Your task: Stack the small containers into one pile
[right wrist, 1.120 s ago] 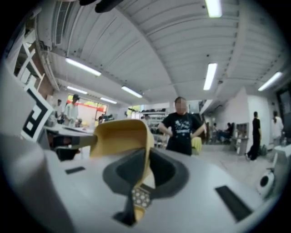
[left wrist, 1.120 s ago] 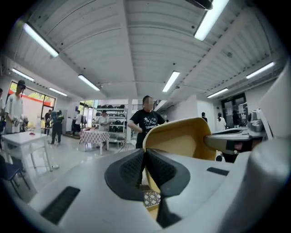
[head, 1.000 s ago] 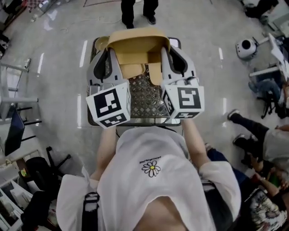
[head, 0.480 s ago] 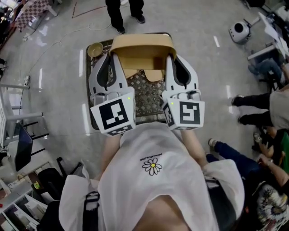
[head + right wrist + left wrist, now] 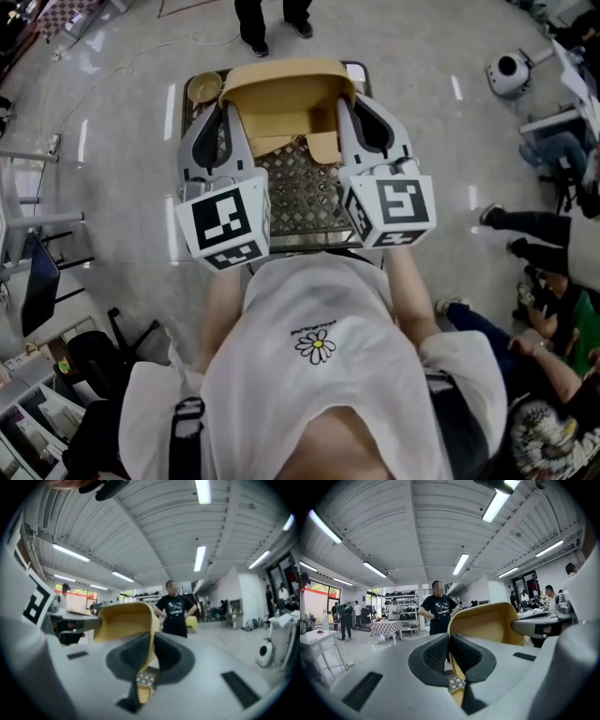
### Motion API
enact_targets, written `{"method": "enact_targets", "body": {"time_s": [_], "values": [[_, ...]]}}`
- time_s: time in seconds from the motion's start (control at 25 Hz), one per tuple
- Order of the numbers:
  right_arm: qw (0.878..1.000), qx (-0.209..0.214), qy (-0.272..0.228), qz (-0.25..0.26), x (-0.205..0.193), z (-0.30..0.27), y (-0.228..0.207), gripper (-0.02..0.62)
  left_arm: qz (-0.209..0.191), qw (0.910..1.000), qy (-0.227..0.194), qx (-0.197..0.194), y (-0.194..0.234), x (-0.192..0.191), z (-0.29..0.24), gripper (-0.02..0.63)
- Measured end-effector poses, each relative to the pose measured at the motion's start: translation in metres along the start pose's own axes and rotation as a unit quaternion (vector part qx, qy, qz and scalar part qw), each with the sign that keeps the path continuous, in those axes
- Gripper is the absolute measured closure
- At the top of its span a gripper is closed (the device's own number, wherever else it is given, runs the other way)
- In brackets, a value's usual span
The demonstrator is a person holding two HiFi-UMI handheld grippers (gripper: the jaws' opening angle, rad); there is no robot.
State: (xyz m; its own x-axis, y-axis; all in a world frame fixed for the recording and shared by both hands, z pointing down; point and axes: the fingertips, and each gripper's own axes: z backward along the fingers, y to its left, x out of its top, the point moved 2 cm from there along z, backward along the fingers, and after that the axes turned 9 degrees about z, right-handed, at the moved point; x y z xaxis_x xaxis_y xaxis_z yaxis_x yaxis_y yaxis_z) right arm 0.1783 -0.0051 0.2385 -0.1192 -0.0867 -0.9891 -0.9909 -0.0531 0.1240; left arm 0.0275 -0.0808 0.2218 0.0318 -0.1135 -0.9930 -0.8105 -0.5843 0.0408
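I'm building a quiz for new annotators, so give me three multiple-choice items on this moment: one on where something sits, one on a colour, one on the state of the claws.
1. In the head view, where on the mesh cart is the small round bowl?
A. far left corner
B. near right corner
C. the middle

2. What colour is the big container held over the cart?
A. blue
B. mustard yellow
C. white

3. How do the left claw and the right claw stand?
A. both wide open
B. only the left one shut
C. each shut on a side wall of the big container

Answers: 1 A, the bowl shows at the cart's top left corner, away from the person. 2 B, its walls look yellow in every view. 3 C, each gripper view shows a yellow wall pinched between the pads.
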Motion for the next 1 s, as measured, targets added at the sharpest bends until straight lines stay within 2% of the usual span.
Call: {"method": "enact_targets", "body": {"time_s": [0.16, 0.24, 0.32, 0.44, 0.64, 0.84, 1.0], "values": [[0.994, 0.07, 0.081, -0.016, -0.022, -0.049, 0.009, 0.546, 0.026, 0.9969, 0.074, 0.003, 0.028, -0.029, -0.024, 0.571], [0.985, 0.099, 0.137, -0.032, -0.043, -0.075, 0.016, 0.546, 0.034, 0.9913, 0.127, 0.002, 0.044, -0.051, -0.038, 0.568], [0.972, 0.122, 0.193, -0.047, -0.07, -0.102, 0.02, 0.546, 0.041, 0.9817, 0.186, -0.003, 0.058, -0.079, -0.055, 0.562], [0.948, 0.156, 0.272, -0.06, -0.115, -0.137, 0.029, 0.546, 0.066, 0.96, 0.272, -0.009, 0.076, -0.127, -0.077, 0.555], [0.895, 0.202, 0.388, -0.087, -0.199, -0.168, 0.054, 0.545, 0.111, 0.9161, 0.385, -0.005, 0.102, -0.212, -0.096, 0.551], [0.85, 0.219, 0.461, -0.128, -0.262, -0.185, 0.07, 0.545, 0.129, 0.8846, 0.448, 0.0, 0.118, -0.271, -0.111, 0.551], [0.827, 0.224, 0.496, -0.145, -0.294, -0.19, 0.078, 0.545, 0.14, 0.8671, 0.478, 0.003, 0.124, -0.302, -0.117, 0.551]]}}
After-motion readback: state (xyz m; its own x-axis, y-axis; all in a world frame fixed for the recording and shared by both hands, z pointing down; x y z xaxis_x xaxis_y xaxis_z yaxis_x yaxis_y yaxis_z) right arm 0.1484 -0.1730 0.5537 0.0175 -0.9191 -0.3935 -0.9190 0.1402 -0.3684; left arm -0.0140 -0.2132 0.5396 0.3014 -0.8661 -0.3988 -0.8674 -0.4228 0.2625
